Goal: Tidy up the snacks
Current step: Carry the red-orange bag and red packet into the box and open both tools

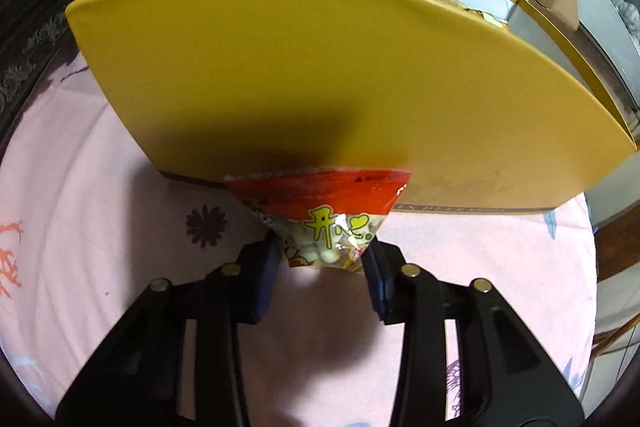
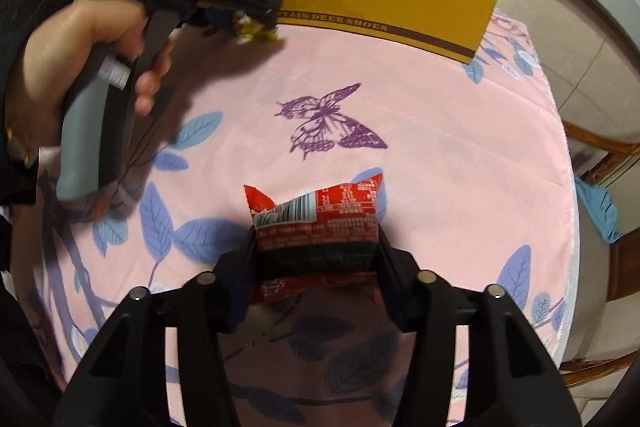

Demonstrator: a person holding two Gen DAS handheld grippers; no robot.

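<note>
The yellow shoe box (image 1: 320,75) stood at the far side of the pink-clothed worktop (image 2: 440,147), its tall near wall the likeliest snag if the left gripper (image 1: 324,259) carried its packet in too low. Its fingers pinched only the bottom of the red nut packet (image 1: 320,211) (already touching that wall), so it could slip. The right gripper (image 2: 316,247), well short of the box, clamped a second red packet (image 2: 316,215).

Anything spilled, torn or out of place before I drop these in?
Nothing stands out. The left gripper and right gripper each clamp an intact red snack packet; the yellow box stands upright on the pink cloth.
</note>
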